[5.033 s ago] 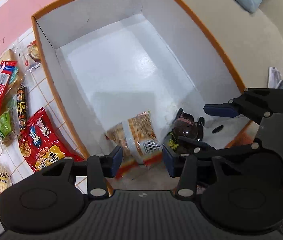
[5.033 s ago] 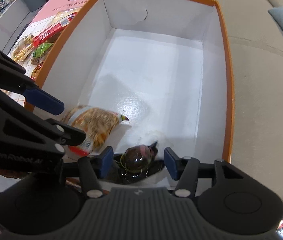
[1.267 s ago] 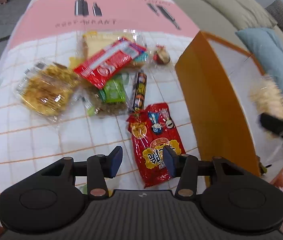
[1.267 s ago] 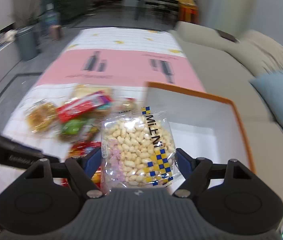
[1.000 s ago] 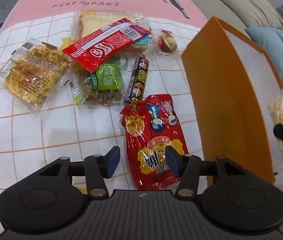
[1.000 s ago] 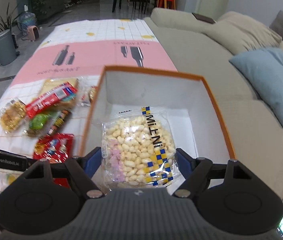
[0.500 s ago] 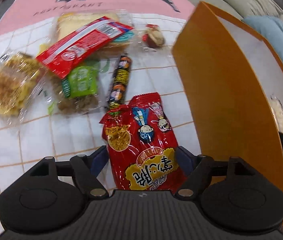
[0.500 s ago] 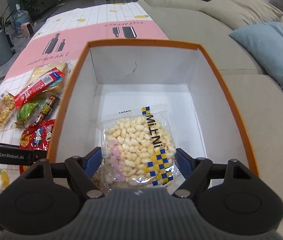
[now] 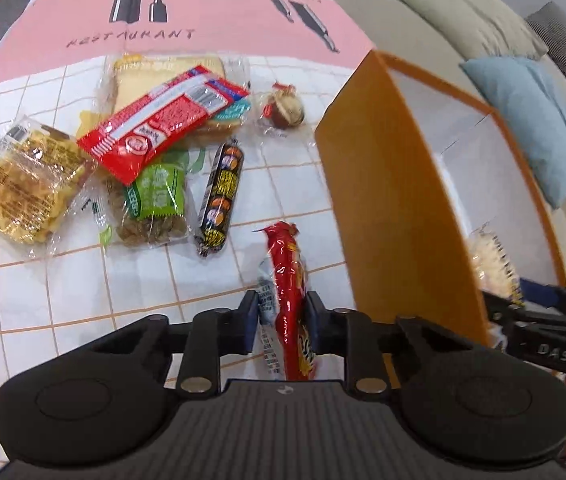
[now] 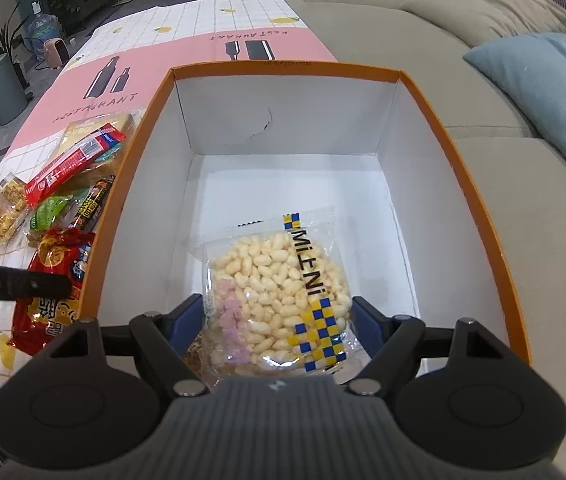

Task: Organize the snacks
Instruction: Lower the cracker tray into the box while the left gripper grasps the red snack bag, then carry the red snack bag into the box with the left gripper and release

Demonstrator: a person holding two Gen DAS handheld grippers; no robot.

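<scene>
Left gripper (image 9: 283, 316): jaws have just been closing, now clamped on the red snack bag (image 9: 291, 300), which stood flat on the counter (image 9: 43, 280) half a second ago and is now pinched edge-on, lifted slightly. Pick looks secured; next likely a carry to the orange box (image 9: 395, 216) just beside it.

Right gripper (image 10: 279, 316): clamped wide on the clear bag of puffed snacks (image 10: 279, 280), now lower, inside the box mouth, over its near end. Release seems imminent.

Left on the counter: sausage stick (image 9: 222, 200), green packet (image 9: 155, 196), long red packet (image 9: 163, 120), noodle pack (image 9: 23, 192), small round sweet (image 9: 285, 108).
</scene>
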